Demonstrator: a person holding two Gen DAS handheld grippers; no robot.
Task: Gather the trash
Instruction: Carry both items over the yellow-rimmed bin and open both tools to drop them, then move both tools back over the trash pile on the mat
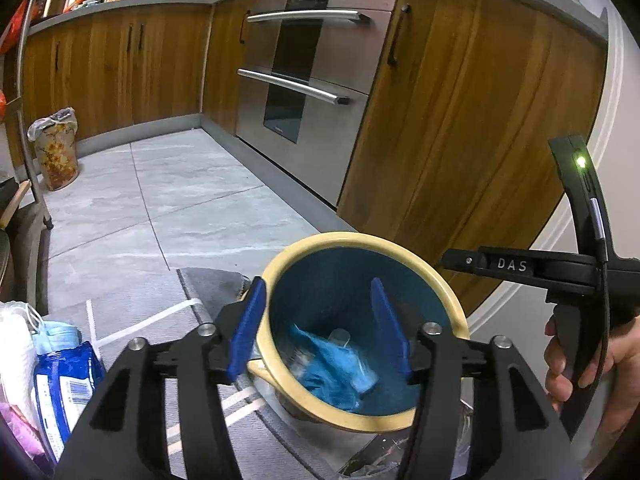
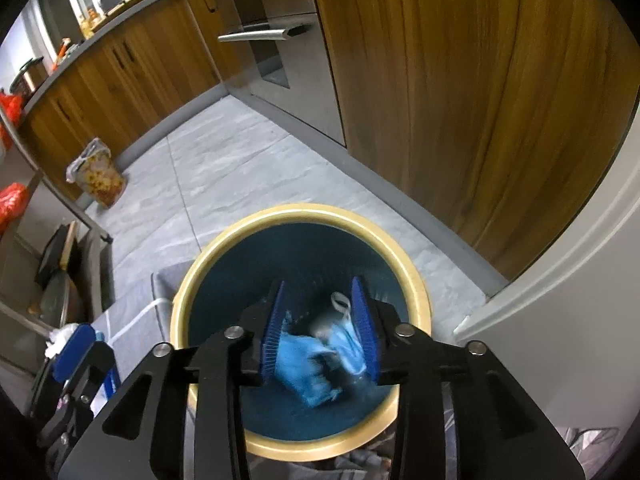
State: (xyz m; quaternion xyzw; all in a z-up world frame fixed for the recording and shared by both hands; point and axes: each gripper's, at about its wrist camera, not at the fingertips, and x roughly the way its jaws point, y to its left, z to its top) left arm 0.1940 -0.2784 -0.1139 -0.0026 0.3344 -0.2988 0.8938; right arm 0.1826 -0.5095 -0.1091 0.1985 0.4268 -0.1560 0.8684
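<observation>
Left claw [image 1: 320, 328] spread wide, straddling the near rim of a bin [image 1: 420, 258]: left finger [image 1: 248, 328] outside the cream rim, right finger [image 1: 390, 328] inside against the teal wall. Not pressed on the rim as far as can be seen. Down between and below the fingers, at the bin's bottom, crumpled blue masks [image 1: 332, 372] beside a small clear piece, blurred. To the left of the claw, on a grey striped mat [image 1: 160, 292], more trash: a blue printed packet [image 1: 64, 384] and another blue mask [image 1: 60, 334] touching it.

Right claw [image 2: 320, 330] over the bin's [image 2: 300, 212] mouth, parted, nothing pinched. Blue masks [image 2: 316, 364] blurred, loose between and below the pads, inside the teal wall. Cannot tell whether falling or lying at the bottom.

Far ahead and left of both claws, a lined, patterned basket [image 1: 56, 148] on the tile floor [image 1: 180, 184] by wooden cabinets [image 1: 460, 100].
</observation>
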